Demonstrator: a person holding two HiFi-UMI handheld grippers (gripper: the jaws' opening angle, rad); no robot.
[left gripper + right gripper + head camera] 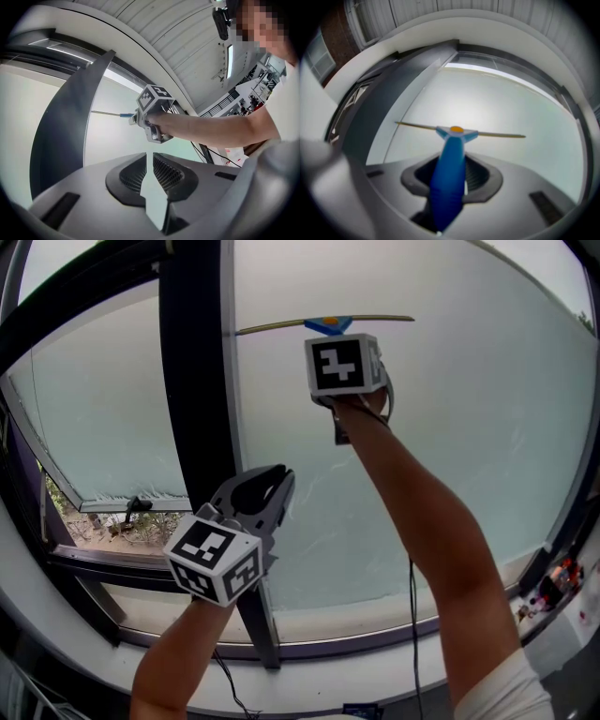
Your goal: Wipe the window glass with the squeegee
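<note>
The squeegee has a blue handle and a thin, level blade lying against the frosted window glass. My right gripper is shut on the handle and held high on the right pane. In the head view its marker cube hides the jaws, and the blade shows just above. My left gripper hangs lower, in front of the dark mullion, shut and empty. The left gripper view looks past its own closed jaws to the right gripper and the blade.
A dark frame and pale sill run along the bottom of the window. At lower left a small pane with a handle shows ground and plants outside. A cable hangs under the right arm. Small items sit at the far right.
</note>
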